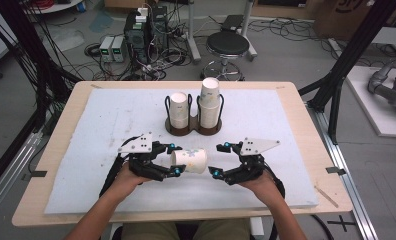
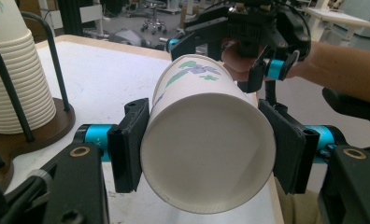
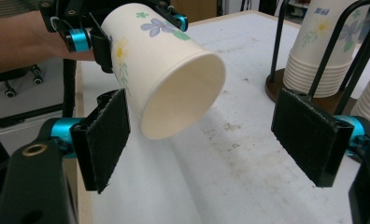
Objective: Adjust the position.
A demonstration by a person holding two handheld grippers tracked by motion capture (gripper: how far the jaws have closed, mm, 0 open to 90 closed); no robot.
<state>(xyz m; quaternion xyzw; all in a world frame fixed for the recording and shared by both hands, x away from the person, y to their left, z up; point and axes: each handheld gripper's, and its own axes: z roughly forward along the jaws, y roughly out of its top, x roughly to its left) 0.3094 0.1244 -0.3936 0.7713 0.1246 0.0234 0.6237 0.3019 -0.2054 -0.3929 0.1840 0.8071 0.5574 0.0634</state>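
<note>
- The left claw is clamped on a paper cup, its pads pressing the cup's sides near the base.
- The cup lies on its side in that grip, held just above the white mat on the desk, with its open mouth turned toward the right claw.
- In the left gripper view the cup's flat base faces the camera between the two pads.
- The right claw stands wide with nothing between its pads, just beside the cup's mouth and not touching it.
- In the right gripper view the cup's rim sits close to the claw's left pad.
- Behind the claws, a dark holder carries two stacks of cups, well apart from the held cup.
</note>
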